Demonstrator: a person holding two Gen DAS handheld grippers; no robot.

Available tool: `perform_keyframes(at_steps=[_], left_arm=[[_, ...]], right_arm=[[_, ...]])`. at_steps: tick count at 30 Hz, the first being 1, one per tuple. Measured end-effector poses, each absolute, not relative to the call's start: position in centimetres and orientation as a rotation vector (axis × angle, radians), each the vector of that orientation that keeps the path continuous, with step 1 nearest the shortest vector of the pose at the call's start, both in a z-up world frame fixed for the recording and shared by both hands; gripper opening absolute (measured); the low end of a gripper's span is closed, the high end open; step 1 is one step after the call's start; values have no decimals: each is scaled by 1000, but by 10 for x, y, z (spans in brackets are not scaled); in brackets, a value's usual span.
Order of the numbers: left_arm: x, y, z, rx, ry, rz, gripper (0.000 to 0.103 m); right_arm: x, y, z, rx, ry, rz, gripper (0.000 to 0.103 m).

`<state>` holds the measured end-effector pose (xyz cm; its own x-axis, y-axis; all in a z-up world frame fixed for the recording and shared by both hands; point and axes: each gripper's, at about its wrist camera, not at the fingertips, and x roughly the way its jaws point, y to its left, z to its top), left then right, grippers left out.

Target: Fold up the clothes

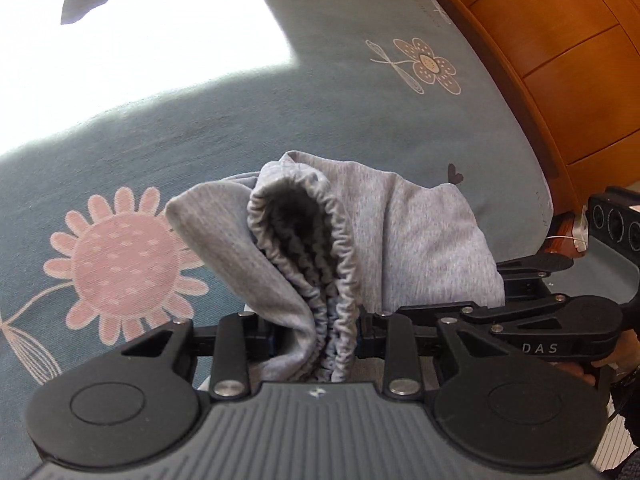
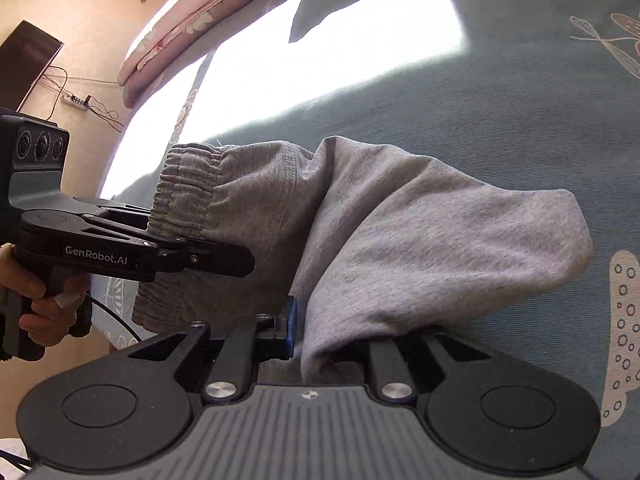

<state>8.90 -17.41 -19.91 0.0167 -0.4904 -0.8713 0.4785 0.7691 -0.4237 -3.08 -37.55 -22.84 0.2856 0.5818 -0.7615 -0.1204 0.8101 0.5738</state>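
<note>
The left gripper (image 1: 316,336) clamps the ruched elastic waistband of soft grey jersey trousers (image 2: 400,232). The right gripper (image 2: 316,336) pinches a smooth fold, both above the flowered teal bedspread (image 1: 360,100).

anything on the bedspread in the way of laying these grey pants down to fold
Nothing visible. Both the left gripper and the right gripper already clamp the grey pants, and the flowered bedspread beyond them shows only bare fabric and a sunlit patch.
</note>
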Motion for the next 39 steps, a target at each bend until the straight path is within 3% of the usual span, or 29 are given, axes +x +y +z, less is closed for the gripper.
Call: perform_keyframes(at_steps=[19,29,39], left_arm=[[117,-496,-176,385,1192,-1231,30],[131,-567,-174,521,1123,-1260,30],[153,-581,-187,479,1099,-1192,30]], right_arm=[[-66,-603,-240,744,884,-33,24],[-46,-657,-268,856,774,-151,24],[-31,-678,-304,847,808,-213,25]])
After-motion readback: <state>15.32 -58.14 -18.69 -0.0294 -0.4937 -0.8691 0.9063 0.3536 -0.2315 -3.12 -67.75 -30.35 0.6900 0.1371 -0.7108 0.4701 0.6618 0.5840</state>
